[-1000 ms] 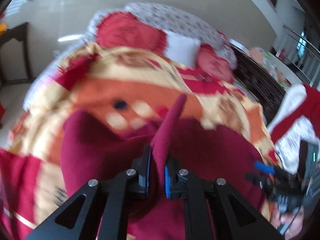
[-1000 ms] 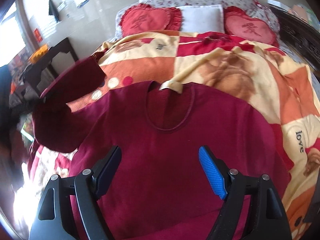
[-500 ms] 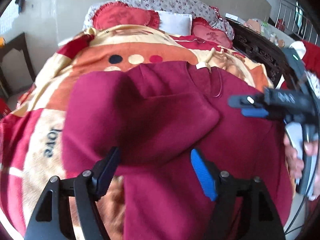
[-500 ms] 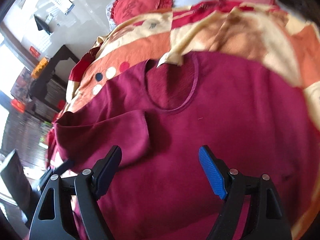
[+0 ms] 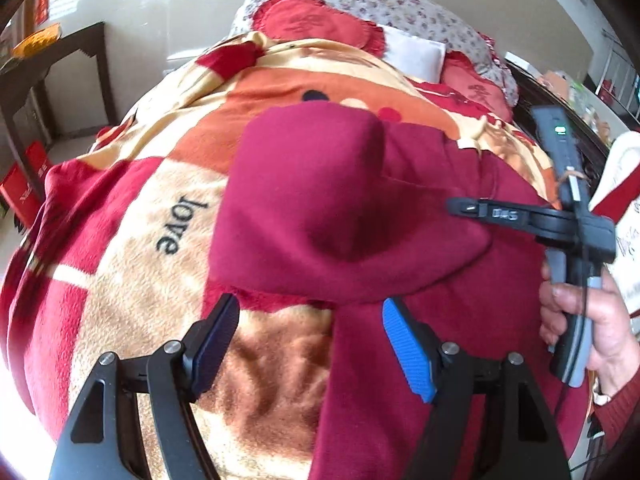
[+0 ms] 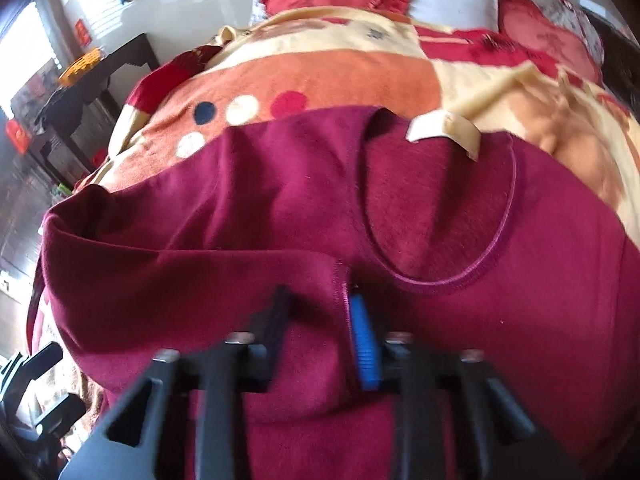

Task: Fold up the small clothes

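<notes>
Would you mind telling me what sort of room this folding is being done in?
Most likely a home bedroom: the maroon top lies on a patterned blanket covering a bed, with red heart-shaped cushions and a white pillow at its head.

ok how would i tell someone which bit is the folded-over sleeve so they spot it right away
Start at the patterned blanket on the bed, then the maroon top on it. The sleeve is the band lying across the chest below the round neckline; its stitched cuff edge lies between the right gripper fingers.
</notes>
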`<state>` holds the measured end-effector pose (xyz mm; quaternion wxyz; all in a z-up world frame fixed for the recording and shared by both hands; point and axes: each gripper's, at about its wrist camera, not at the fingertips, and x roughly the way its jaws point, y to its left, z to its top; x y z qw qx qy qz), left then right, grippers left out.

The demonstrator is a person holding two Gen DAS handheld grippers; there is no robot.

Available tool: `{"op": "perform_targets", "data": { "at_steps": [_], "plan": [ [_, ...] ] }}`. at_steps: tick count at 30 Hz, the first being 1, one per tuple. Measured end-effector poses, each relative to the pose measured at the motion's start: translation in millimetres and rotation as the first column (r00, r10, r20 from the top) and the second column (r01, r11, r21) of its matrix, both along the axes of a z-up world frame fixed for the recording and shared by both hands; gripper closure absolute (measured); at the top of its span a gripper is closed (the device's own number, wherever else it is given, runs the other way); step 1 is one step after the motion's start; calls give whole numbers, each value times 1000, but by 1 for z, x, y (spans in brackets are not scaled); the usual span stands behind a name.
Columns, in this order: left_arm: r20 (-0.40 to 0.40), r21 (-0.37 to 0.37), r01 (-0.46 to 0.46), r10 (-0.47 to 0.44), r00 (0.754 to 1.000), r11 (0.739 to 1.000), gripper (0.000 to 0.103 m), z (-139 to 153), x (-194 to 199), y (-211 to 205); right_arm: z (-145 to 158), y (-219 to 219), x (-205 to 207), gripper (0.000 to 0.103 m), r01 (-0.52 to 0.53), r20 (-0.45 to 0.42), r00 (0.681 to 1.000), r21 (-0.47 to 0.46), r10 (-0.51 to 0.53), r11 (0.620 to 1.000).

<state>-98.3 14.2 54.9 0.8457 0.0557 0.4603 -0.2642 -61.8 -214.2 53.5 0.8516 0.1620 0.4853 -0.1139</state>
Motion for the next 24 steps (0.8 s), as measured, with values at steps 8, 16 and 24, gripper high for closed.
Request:
{"op": "perform_targets", "data": {
  "at_steps": [8, 16, 24],
  "plan": [
    [-18, 14, -7, 7, 1000, 1000, 25, -8, 1, -5, 61, -31, -52, 103, 98, 174, 979, 33, -102, 995],
    [-27, 43, -13, 14, 1000, 999, 25, -17, 2, -13, 84, -70, -96, 103, 199, 179, 964, 5, -197, 980],
    [-54, 44, -35, 37, 998, 998, 25, -23, 8, -9, 68, -114, -131, 103, 325, 122, 940, -52, -317, 944]
  ]
}}
